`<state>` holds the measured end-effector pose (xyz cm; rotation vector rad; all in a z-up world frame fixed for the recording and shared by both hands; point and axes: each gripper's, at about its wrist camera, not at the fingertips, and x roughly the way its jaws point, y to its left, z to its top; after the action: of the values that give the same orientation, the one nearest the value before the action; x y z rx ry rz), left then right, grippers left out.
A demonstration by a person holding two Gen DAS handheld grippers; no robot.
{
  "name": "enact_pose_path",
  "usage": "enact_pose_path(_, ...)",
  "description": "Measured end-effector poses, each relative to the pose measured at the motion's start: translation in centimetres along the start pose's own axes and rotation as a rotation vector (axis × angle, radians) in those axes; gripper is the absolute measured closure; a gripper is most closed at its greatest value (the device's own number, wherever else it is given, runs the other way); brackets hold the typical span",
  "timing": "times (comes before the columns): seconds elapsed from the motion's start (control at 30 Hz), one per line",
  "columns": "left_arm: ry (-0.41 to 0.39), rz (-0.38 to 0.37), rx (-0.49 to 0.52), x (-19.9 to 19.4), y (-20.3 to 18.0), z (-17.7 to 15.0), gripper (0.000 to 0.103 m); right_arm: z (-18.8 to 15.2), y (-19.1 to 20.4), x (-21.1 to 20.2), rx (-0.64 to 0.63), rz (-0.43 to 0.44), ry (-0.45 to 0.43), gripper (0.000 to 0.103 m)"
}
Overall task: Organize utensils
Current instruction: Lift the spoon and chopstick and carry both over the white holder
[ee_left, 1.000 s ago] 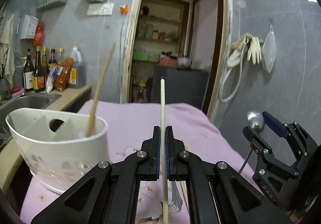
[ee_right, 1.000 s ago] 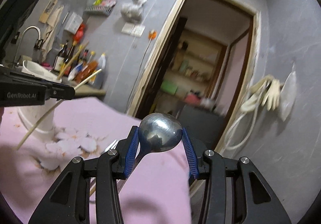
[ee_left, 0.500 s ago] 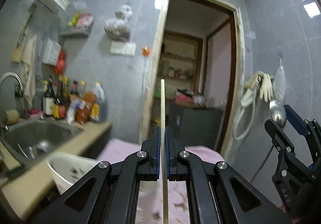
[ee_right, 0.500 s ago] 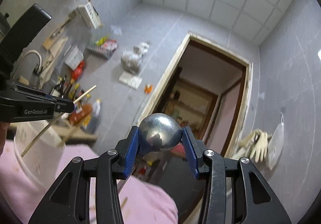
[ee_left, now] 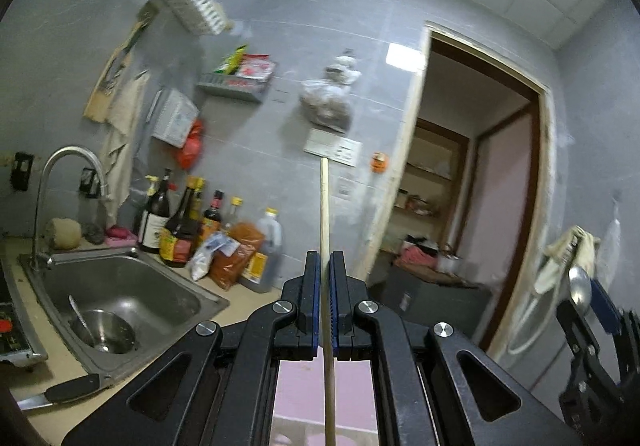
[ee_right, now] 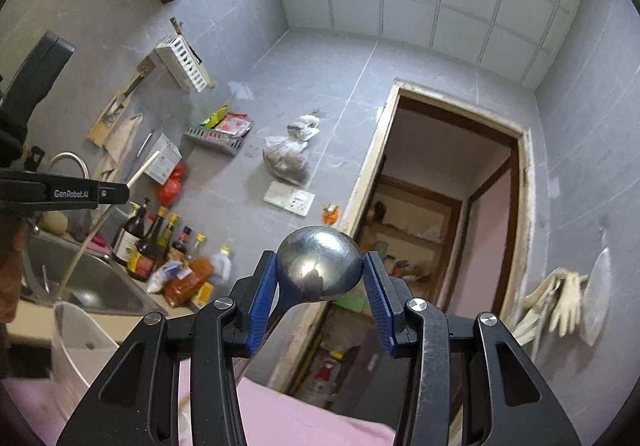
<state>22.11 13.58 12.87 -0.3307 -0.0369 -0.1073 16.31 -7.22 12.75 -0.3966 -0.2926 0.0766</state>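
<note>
My left gripper (ee_left: 325, 266) is shut on a wooden chopstick (ee_left: 325, 214) that stands upright between its blue pads, raised high and pointing at the wall. My right gripper (ee_right: 320, 270) is shut on a metal spoon (ee_right: 319, 265), the bowl up between the pads, the handle running down below. The right gripper also shows at the right edge of the left wrist view (ee_left: 588, 310). The white utensil holder (ee_right: 78, 350) shows only in the right wrist view at lower left, below the left gripper (ee_right: 120, 193) and its chopstick.
A steel sink (ee_left: 116, 298) with a tap (ee_left: 68, 166) lies at the left, a knife (ee_left: 60, 392) on its front edge. Sauce bottles (ee_left: 188, 226) line the counter. A pink cloth (ee_right: 304, 422) covers the table. An open doorway (ee_left: 472, 206) is at the right.
Both grippers have tilted and risen, so the views swung up from the table to the wall and ceiling. The utensil holder left the left wrist view. Both grips are unchanged.
</note>
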Motion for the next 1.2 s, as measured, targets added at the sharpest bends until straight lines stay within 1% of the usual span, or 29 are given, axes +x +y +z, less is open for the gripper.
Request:
enact_pose_path(0.1, 0.005, 0.033, -0.034, 0.8, 1.7, -0.6, 0.101, -0.6, 0.9, 0.8, 0.023, 0.011, 0.018, 0.062)
enact_pose_path(0.23, 0.025, 0.072, -0.078, 1.6, 3.3, -2.1, 0.101, -1.7, 2.2, 1.6, 0.035, 0.016, 0.036, 0.062)
enact_pose_path(0.33, 0.03, 0.086, -0.088, 1.7, 3.5, -3.1, 0.101, -2.3, 2.7, 2.1, 0.039, 0.022, 0.051, 0.062)
enact_pose_path(0.43, 0.032, 0.09, -0.076, 1.8, 3.1, -3.9, 0.101, -3.1, 3.3, 2.5, 0.034, 0.033, 0.07, 0.062)
enact_pose_path(0.63, 0.024, 0.098, 0.004, 1.4, 1.5, -5.7, 0.101, -4.4, 4.2, 2.9, 0.026, 0.051, 0.108, 0.062)
enact_pose_path(0.83, 0.076, 0.093, 0.004, 1.4, 1.0, -7.7, 0.101, -5.1, 4.8, 2.8, 0.025, 0.08, 0.13, 0.062)
enact_pose_path(0.93, 0.094, 0.085, 0.022, 1.2, 0.6, -8.3, 0.101, -5.5, 5.1, 2.6, 0.014, 0.101, 0.145, 0.062)
enact_pose_path(1.03, 0.124, 0.039, 0.002, 1.1, 0.7, -8.9, 0.099, -5.9, 5.2, 2.4, 0.014, 0.113, 0.16, 0.062)
enact_pose_path(1.2, 0.164, 0.011, -0.021, 1.0, 1.1, -9.0, 0.098, -6.3, 5.2, 2.1, 0.023, 0.134, 0.184, 0.062)
